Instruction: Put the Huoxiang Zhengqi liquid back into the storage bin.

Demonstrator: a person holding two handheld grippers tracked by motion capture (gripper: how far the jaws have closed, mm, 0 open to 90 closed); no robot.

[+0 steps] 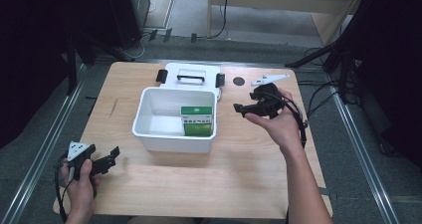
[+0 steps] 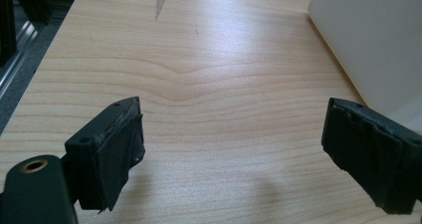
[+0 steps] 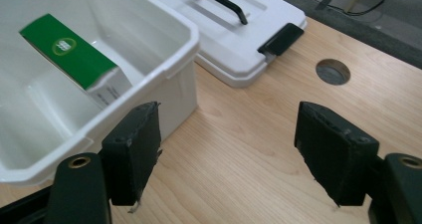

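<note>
Green box [image 1: 197, 120] stands in the white bin [image 1: 149, 133], in its right part, against the right wall. In the high view its broad green face looks toward the person, top edge running left-right across the table. In the right gripper view the green box [image 3: 68, 52] leans, long green face slanting down toward the bin's near wall, white printed side under it. Whether it is fully upright or tilted, cannot tell from the high view.

White bin sits mid-table, open top, long axis left-right. White lid [image 1: 191, 75] lies flat just behind it, touching or nearly so, black handle [image 1: 191, 76] on top, black latches at both ends.

Right gripper [image 1: 240, 107] is held above the wooden table [image 1: 164, 184] just right of the bin, jaws pointing left toward the bin's right wall, wide apart, nothing between them. Green box is left of it, inside the bin, apart. Right gripper view: right gripper [image 3: 226, 149] jaws spread, bin corner [image 3: 184, 40] by the left jaw, not touching.

Left gripper [image 1: 115, 154] is at the front-left corner of the table, well apart from the bin and box, jaws pointing right. Left gripper view: left gripper [image 2: 231, 149] jaws wide open, empty, bare wood between, bin wall [image 2: 378, 40] ahead right.

Round hole [image 1: 239, 81] in the table right of the lid; white tool-like piece [image 1: 269, 78] beyond it.
</note>
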